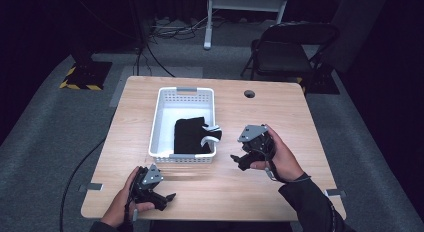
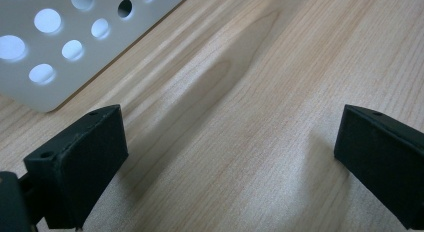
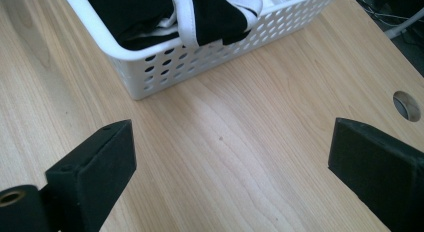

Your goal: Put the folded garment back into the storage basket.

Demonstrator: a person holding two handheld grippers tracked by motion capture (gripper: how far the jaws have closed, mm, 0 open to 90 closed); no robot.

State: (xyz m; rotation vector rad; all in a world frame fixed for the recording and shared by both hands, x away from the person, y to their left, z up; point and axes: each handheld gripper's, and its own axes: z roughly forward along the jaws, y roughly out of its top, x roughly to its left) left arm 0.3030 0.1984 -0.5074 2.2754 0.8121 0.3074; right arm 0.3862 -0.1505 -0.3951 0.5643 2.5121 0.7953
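**Both tools released beside the basket of black cloth**

Resting on the wooden desk [image 1: 280,112], the white perforated basket [image 1: 156,123] runs its long axis away from the person, one short end toward the near edge and the other, with a grey handle, toward the far edge. Inside it lies a folded black garment [image 1: 190,136] with white trim, bunched toward the near half of the basket, with the white bands curling at its right side. In the right gripper view the same garment [image 3: 150,12] fills the basket's corner, its trim looping over the black fabric.

The left tool [image 1: 160,194] sits low over the desk near the front edge, just short of the basket's near end, jaws spread wide over bare wood. The right tool [image 1: 240,159] hangs to the right of the basket, also spread wide and holding nothing.

No label or writing can be read on the basket, garment or tools. The garment's shape is hard to make out, being folded and dark. A round cable hole [image 1: 249,94] marks the far desk.
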